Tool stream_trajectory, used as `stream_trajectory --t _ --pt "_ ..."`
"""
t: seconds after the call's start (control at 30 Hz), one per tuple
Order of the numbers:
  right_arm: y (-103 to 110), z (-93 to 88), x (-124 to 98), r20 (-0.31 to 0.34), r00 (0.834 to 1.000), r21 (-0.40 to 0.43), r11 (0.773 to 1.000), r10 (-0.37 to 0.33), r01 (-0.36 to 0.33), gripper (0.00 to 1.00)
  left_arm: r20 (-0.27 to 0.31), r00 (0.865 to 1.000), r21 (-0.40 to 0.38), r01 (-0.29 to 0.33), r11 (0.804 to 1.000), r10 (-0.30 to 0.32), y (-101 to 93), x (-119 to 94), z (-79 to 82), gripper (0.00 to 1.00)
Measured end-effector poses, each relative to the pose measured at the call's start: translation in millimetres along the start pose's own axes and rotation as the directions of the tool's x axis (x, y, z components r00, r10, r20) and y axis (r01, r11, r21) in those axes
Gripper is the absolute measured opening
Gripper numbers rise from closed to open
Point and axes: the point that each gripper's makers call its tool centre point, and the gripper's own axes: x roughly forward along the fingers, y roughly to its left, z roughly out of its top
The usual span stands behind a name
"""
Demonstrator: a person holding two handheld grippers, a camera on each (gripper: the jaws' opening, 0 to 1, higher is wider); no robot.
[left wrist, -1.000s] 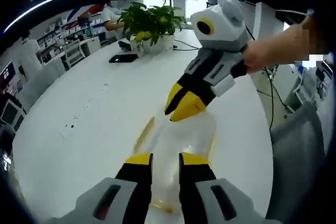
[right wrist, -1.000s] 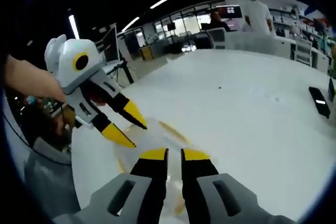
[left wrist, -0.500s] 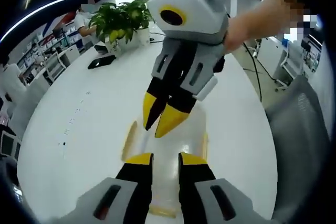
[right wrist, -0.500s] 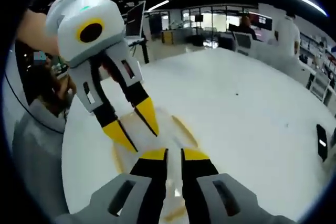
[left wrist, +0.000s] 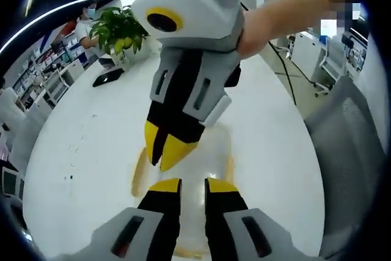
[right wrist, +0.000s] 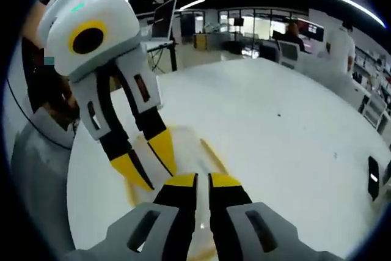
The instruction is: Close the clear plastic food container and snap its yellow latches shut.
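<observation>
Both grippers (left wrist: 188,183) (right wrist: 195,178), fingers apparently clenched empty, press the container (left wrist: 208,151) at lower centre, likely seating its lid.

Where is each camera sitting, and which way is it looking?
Left gripper view: rides on the left gripper, looking down along its jaws at the clear container on the white table; the right gripper and a hand come in from above.
Right gripper view: rides on the right gripper, looking over the same container; the left gripper comes in from the left.
Both share the container, its yellow latches and the table.
</observation>
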Motion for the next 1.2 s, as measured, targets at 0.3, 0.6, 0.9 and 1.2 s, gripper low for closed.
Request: stream_trajectory --t 0.3,0.6,0.9,1.2 --pt "-1 1.4 3 0.002 1.0 -0.012 1.0 0.001 -0.001 0.05 0.005 1.0 0.012 0.01 1.0 -0.01 -3.2 0 1.6 0.08" --pt "2 6.9 6 0.007 1.0 -0.028 1.0 0.008 -0.008 0.11 0.017 1.0 0.035 0.001 0.999 -0.002 -10.1 0 6.4 0.15" --pt "-2 13.1 7 0.011 1.0 -0.04 0.999 0.005 -0.004 0.15 0.028 1.0 0.062 -0.001 0.998 0.0 -17.1 -1 9.6 0.19" --pt "-2 7.3 8 -0.029 0.999 -0.038 0.999 0.033 -0.034 0.22 0.025 1.0 0.084 0.003 0.996 -0.006 -24.6 0 7.5 0.25"
